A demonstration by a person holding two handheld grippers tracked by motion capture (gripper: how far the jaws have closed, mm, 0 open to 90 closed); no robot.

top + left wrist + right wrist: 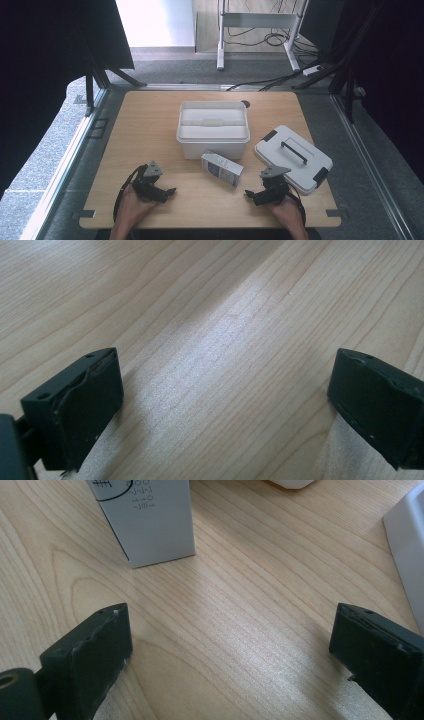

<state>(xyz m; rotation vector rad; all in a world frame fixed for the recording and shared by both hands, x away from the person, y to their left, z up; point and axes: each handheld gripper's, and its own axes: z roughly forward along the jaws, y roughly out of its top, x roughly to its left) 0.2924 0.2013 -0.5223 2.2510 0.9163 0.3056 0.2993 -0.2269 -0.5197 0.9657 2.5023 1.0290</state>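
Observation:
A white open box (213, 129) stands at the middle of the wooden table (150, 130). Its grey-white lid (293, 157) with a dark handle lies flat to the right. A small white carton (222, 168) lies on its side in front of the box; its end shows at the top left of the right gripper view (150, 525). My left gripper (170, 192) rests near the front left edge, open, with bare wood between its jaws (225, 405). My right gripper (248, 195) sits at the front right, open and empty (230, 650), a short way below the carton.
A person's hands hold both grippers at the table's front edge. A corner of the lid (407, 545) shows at the right of the right gripper view. Beyond the table are grey floor, cables and a white stand (257, 30). Dark curtains flank both sides.

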